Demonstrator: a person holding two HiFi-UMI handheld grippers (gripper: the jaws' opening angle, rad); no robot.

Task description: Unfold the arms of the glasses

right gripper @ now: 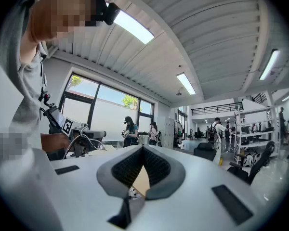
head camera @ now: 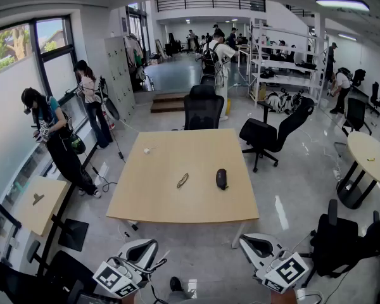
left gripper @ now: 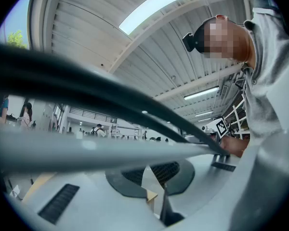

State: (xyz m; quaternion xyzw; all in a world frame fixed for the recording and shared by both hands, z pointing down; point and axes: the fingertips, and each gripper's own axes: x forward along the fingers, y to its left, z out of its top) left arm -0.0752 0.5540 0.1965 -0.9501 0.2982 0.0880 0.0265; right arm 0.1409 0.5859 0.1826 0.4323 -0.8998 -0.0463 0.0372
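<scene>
The folded glasses (head camera: 182, 180) lie on the tan table (head camera: 171, 201) near its middle, with a dark oval case (head camera: 221, 178) just to their right. Both grippers hang low before the table's near edge, well short of the glasses. My left gripper (head camera: 142, 247) (left gripper: 151, 177) has its jaws together with nothing between them, and a dark cable (left gripper: 135, 107) crosses its view. My right gripper (head camera: 252, 240) (right gripper: 140, 170) is shut and empty too. Neither gripper view shows the glasses; only a sliver of table appears past the pads.
A small white object (head camera: 146, 150) sits at the table's far left. Black office chairs (head camera: 202, 106) (head camera: 272, 135) stand behind the table, another (head camera: 342, 242) at near right. A round table (head camera: 370, 160) is at right, a small desk (head camera: 41, 201) at left. People stand by the windows and shelves.
</scene>
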